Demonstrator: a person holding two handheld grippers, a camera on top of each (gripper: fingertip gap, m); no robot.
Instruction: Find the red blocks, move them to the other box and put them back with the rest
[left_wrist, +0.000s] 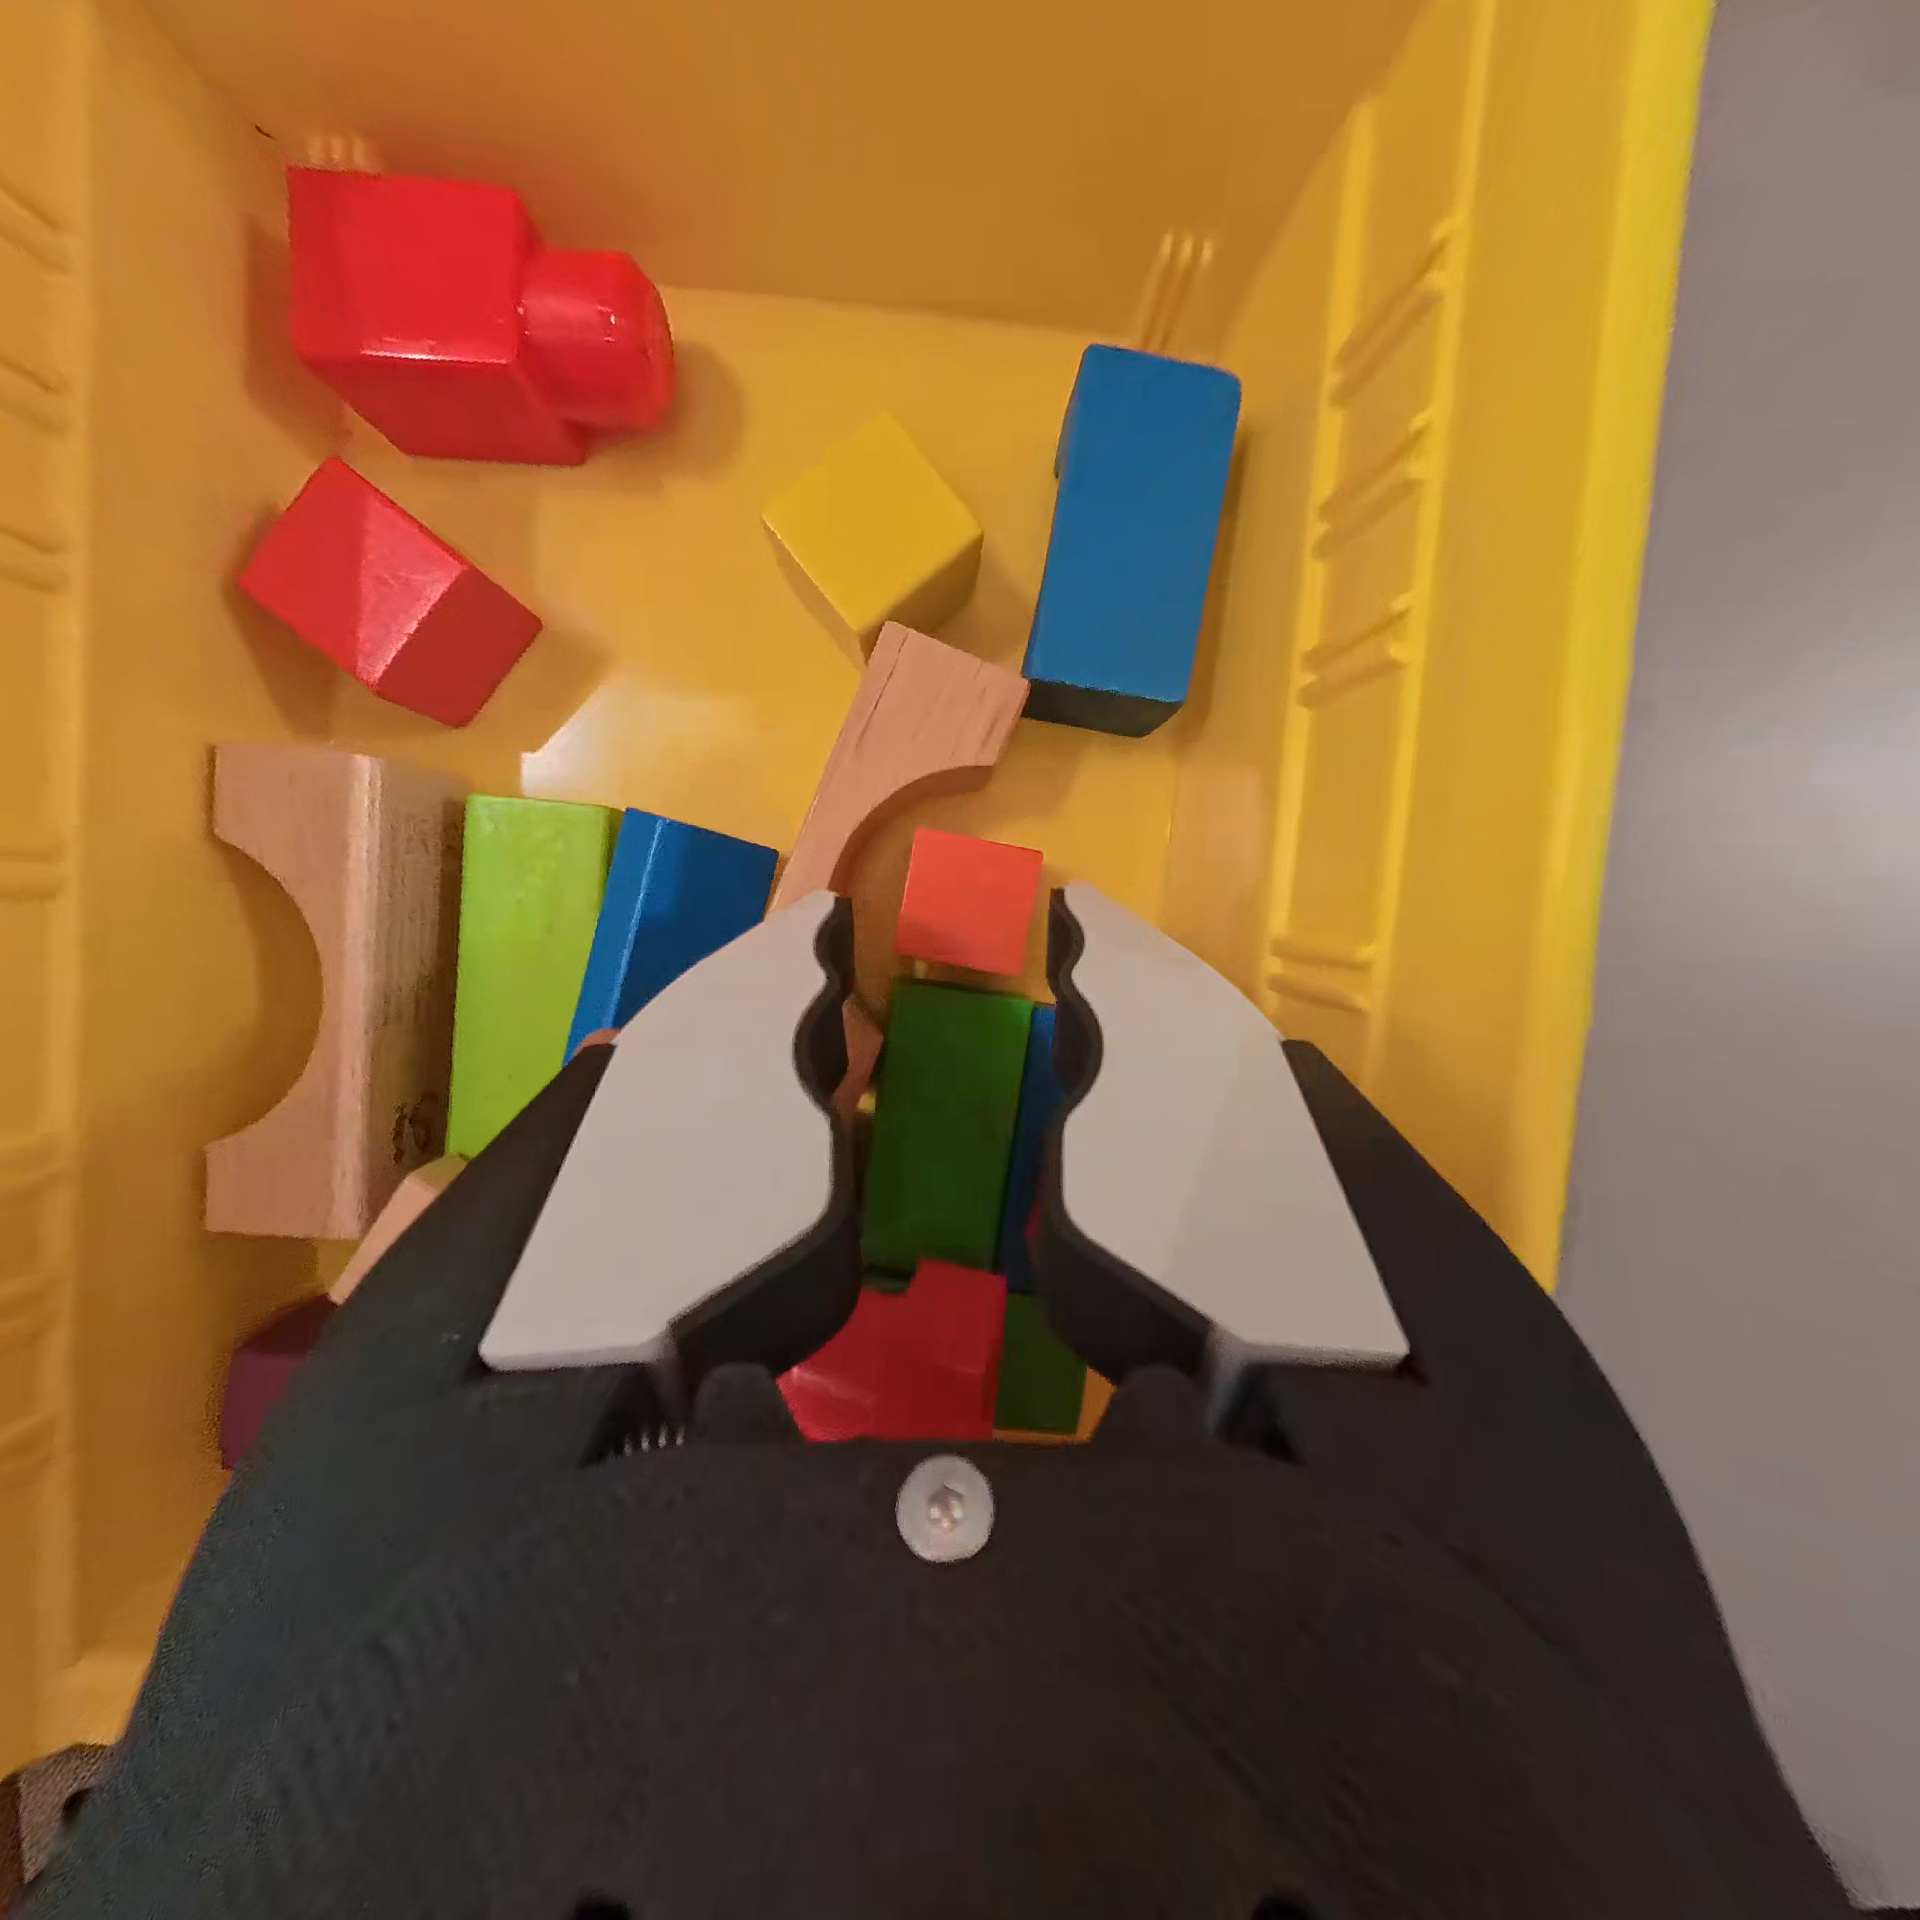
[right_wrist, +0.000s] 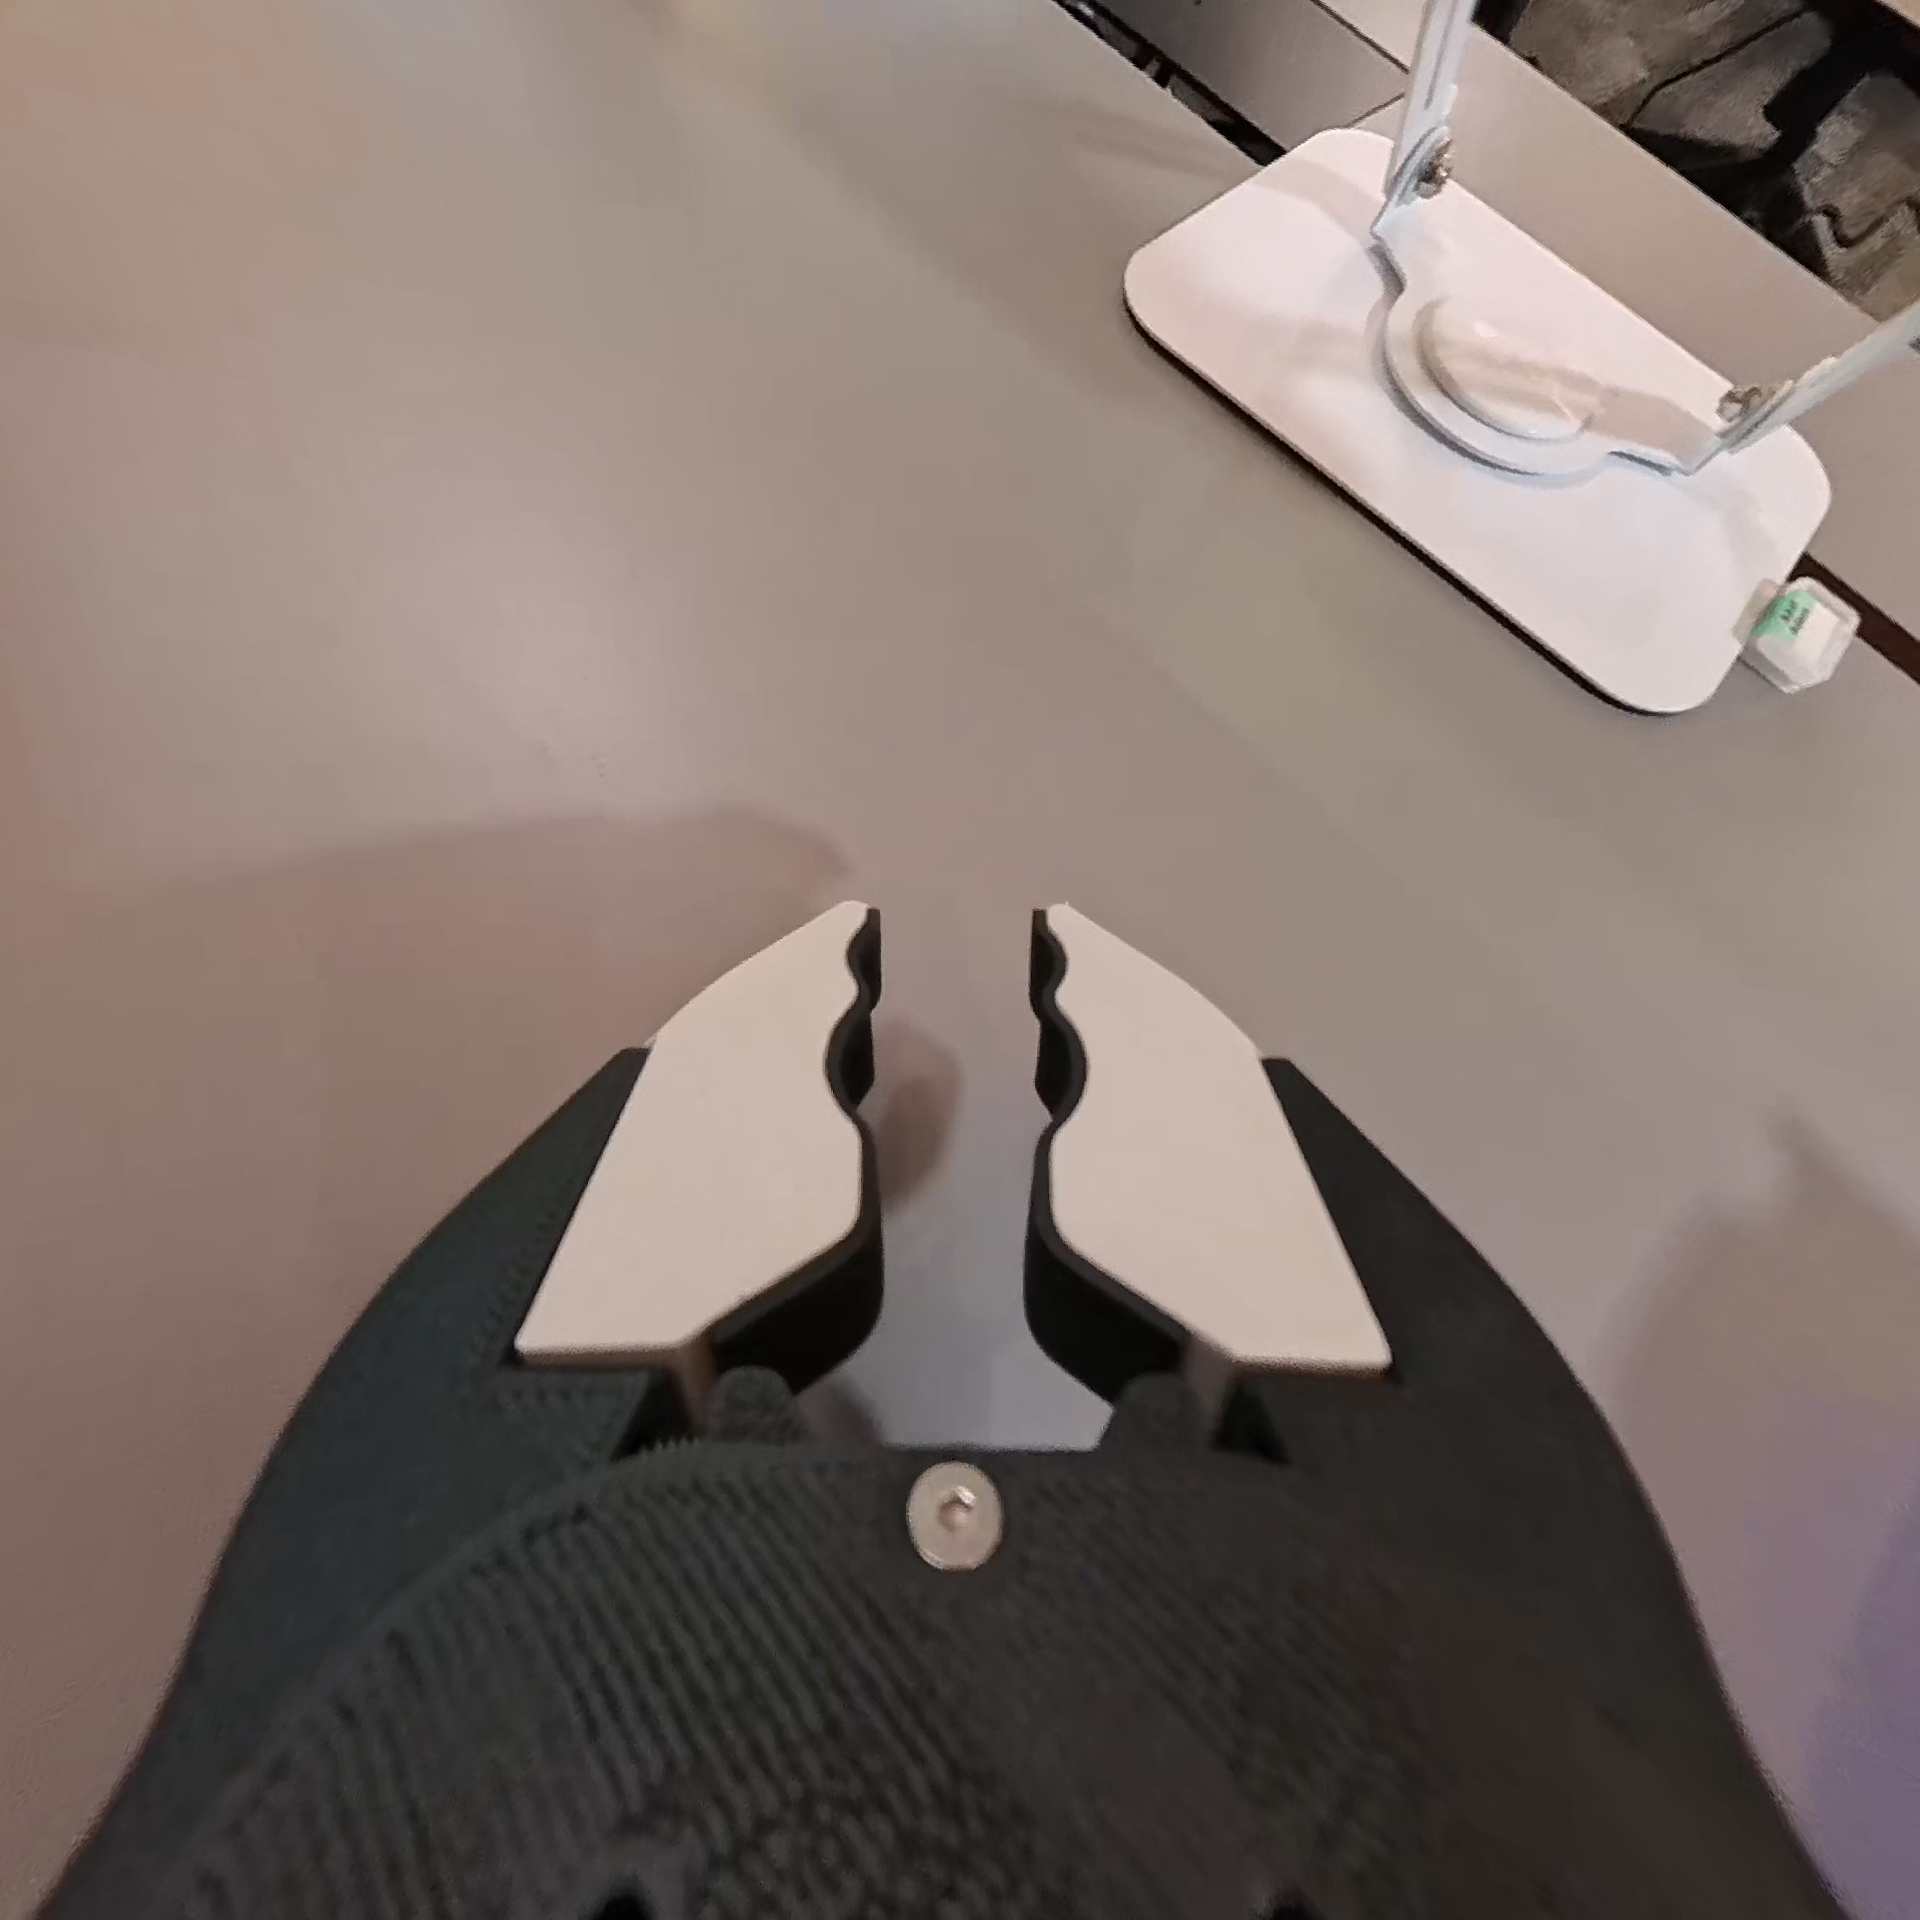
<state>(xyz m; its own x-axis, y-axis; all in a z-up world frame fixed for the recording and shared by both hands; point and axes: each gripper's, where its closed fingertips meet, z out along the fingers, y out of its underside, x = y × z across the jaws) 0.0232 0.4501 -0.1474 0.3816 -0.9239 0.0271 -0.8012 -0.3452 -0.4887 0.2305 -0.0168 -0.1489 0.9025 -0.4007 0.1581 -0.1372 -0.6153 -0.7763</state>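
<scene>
Red blocks (left_wrist: 447, 312) lie at eleven o'clock in the yellow box (left_wrist: 1455, 727), well beyond the left gripper (left_wrist: 951, 914), spread over an orange cube (left_wrist: 966, 899). Risk: pinching that lookalike. Right gripper (right_wrist: 956, 930) hangs spread, empty.

dark stamped marks on wooden arch block (left_wrist: 343, 987) at 9 o'clock, small green label on white tag (right_wrist: 1803, 632) at 2 o'clock, both too small to read
</scene>
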